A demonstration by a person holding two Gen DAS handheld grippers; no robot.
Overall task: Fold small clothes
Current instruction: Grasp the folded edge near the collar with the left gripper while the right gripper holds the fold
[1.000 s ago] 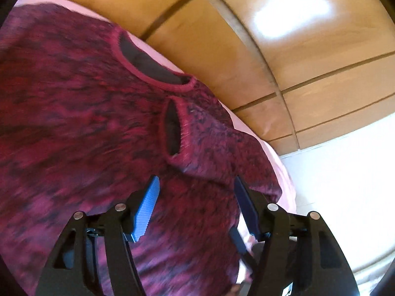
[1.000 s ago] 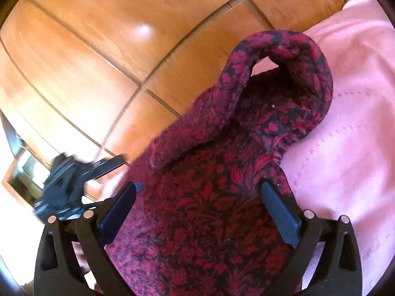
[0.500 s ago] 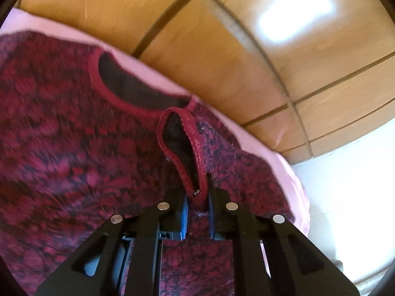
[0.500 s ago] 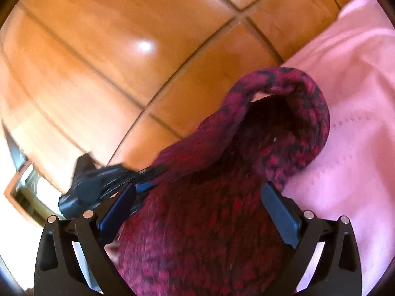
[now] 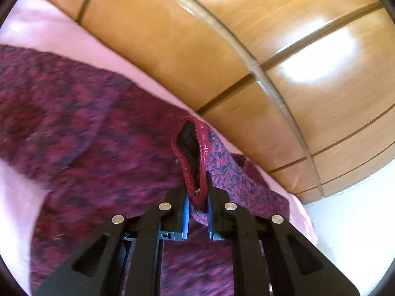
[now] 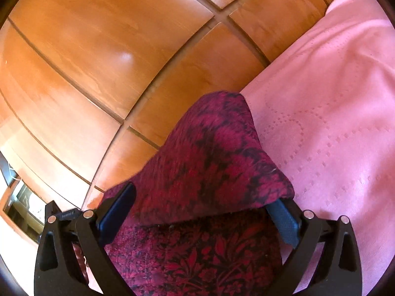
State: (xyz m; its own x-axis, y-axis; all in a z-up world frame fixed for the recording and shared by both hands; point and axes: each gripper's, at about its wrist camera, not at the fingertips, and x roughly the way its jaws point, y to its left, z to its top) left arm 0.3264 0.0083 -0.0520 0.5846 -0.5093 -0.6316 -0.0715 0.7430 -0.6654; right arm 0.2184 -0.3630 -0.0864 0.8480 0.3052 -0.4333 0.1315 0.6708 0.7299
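Left wrist: my left tool (image 5: pixel 197 204) pinches the red-trimmed sleeve cuff (image 5: pixel 195 172) of the dark-red patterned knit sweater (image 5: pixel 86 148) on the pink bedspread (image 6: pixel 333 98); right tool (image 6: pixel 197 212) spread (nothing gripped). Thin cuff grip may slip mid-fold.

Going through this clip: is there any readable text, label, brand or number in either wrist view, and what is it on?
Small pale lettering on a black part behind the right gripper's left finger: too small and blurred to read.
Red patterned garment, pink bedspread, wooden panels, left gripper: no text, label or number visible.
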